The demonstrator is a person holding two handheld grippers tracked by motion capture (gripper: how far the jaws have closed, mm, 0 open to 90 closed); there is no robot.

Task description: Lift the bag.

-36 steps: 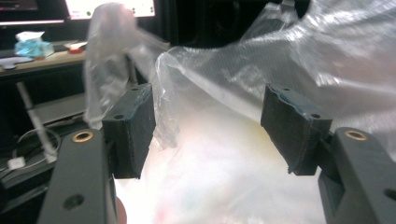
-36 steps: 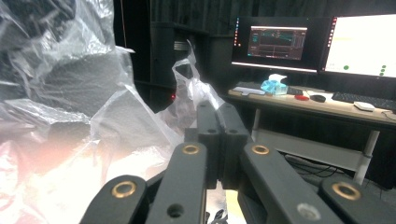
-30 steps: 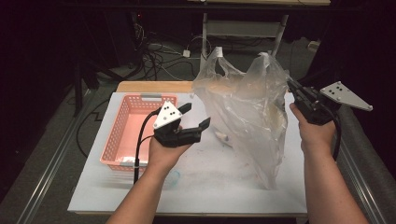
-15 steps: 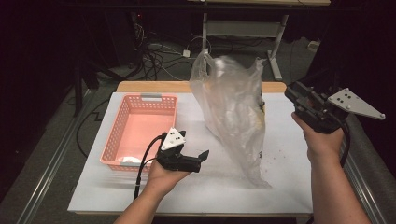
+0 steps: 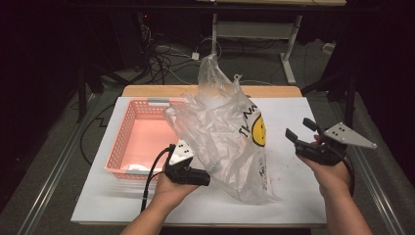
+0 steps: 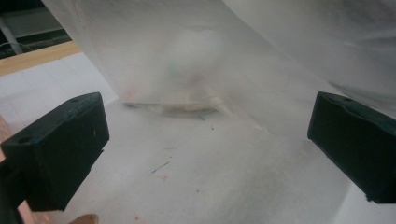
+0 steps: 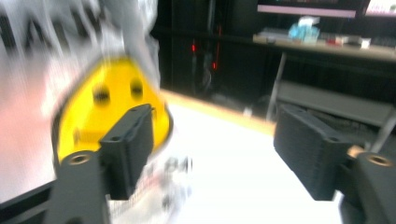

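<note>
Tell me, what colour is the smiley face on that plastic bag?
Yellow, with dark eyes; the smiley face shows best in the high view.

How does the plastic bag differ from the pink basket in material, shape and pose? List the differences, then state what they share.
The plastic bag is clear, crumpled film printed with a yellow smiley; the pink basket is rigid, perforated and plain. The bag slumps tall and leaning; the basket sits flat and low. The bag has a loose, irregular outline; the basket is a neat rectangle. Both rest on the white table, side by side.
</note>
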